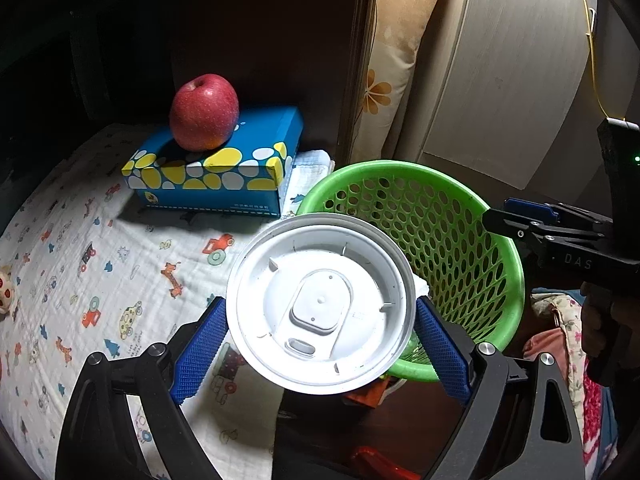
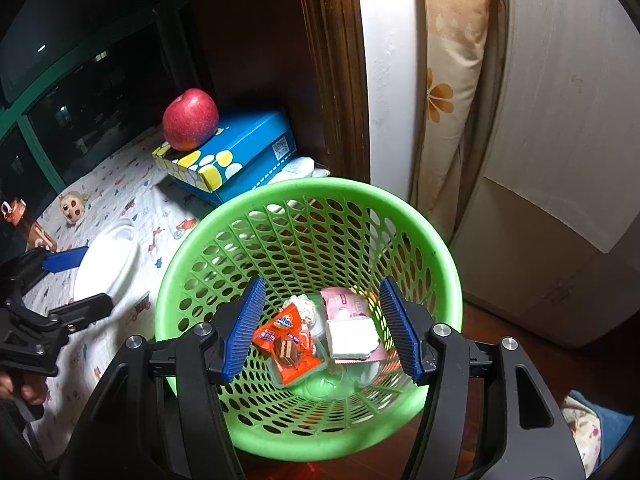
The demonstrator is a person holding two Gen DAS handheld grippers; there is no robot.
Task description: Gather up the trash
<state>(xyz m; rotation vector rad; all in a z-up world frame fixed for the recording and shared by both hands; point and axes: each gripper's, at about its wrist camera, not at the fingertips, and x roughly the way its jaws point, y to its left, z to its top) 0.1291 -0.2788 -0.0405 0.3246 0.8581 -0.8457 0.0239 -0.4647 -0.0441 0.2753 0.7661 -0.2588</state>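
My left gripper (image 1: 320, 336) is shut on a white plastic cup lid (image 1: 320, 304), held on edge above the patterned cloth, just left of the green basket (image 1: 440, 216). The lid also shows in the right wrist view (image 2: 106, 264), left of the basket rim. My right gripper (image 2: 322, 330) is open and empty, hovering over the green basket (image 2: 304, 192). Inside the basket lie an orange snack wrapper (image 2: 288, 344), a pink packet (image 2: 346, 304), a white wrapper (image 2: 350, 336) and a crumpled ball (image 2: 298, 306).
A red apple (image 1: 204, 112) sits on a blue tissue box (image 1: 224, 164) at the back of the cloth-covered surface (image 1: 80, 260). A small toy (image 2: 74, 206) lies at the left. A wooden post (image 2: 332, 60) and a white cabinet (image 2: 560, 160) stand behind the basket.
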